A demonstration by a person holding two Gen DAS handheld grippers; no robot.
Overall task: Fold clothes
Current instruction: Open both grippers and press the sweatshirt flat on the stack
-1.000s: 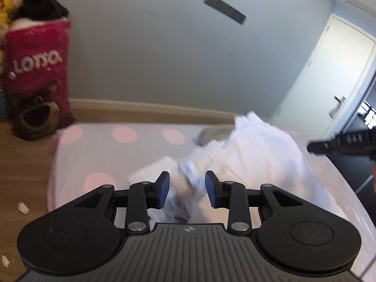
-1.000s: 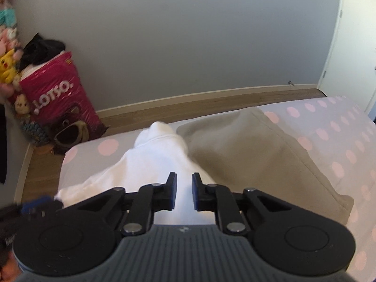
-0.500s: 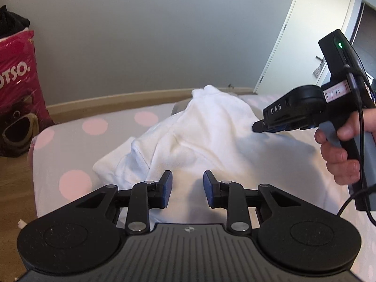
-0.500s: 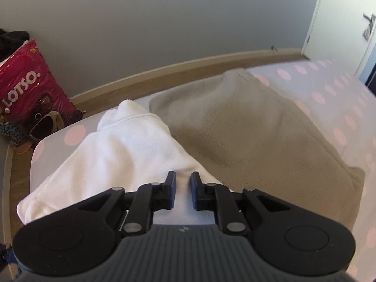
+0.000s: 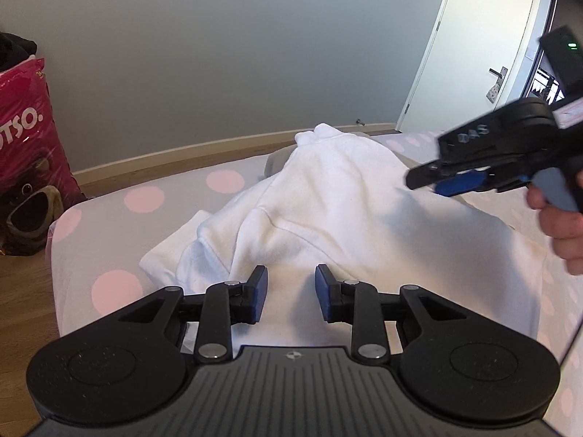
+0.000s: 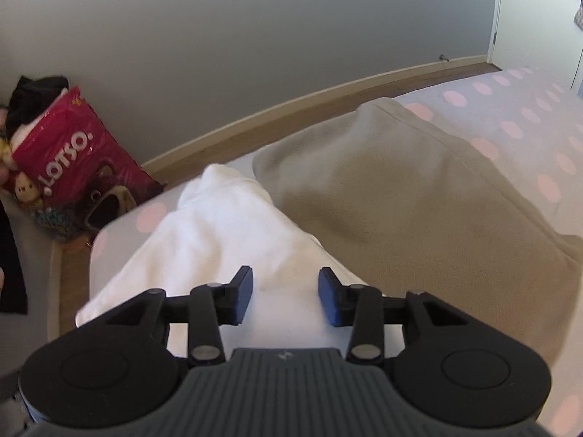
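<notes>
a: field note for you. the white, soft fleece garment [image 5: 328, 215] lay rumpled on the pink-dotted pale bedsheet [image 5: 145, 200], partly over a beige fleece garment [image 6: 419, 189]. your left gripper [image 5: 290, 293] hung low over its near edge, jaws part open, nothing pinched between the pads.

b: and the right gripper [image 6: 285, 295]?

a: its jaws were opening as i noted it. white cloth showed below the gap, but the pads were not pressing on it, so you held nothing there. in the left view it hovered above the garment's right side, your hand [image 5: 561, 233] on the grip.

b: how would the garment handle?

a: my guess: light, limp and thick, so it would sag and bunch, not slip. you'd do best to take a seam or hem at an outer corner, one layer only, and keep clear of the beige piece beneath.
</notes>
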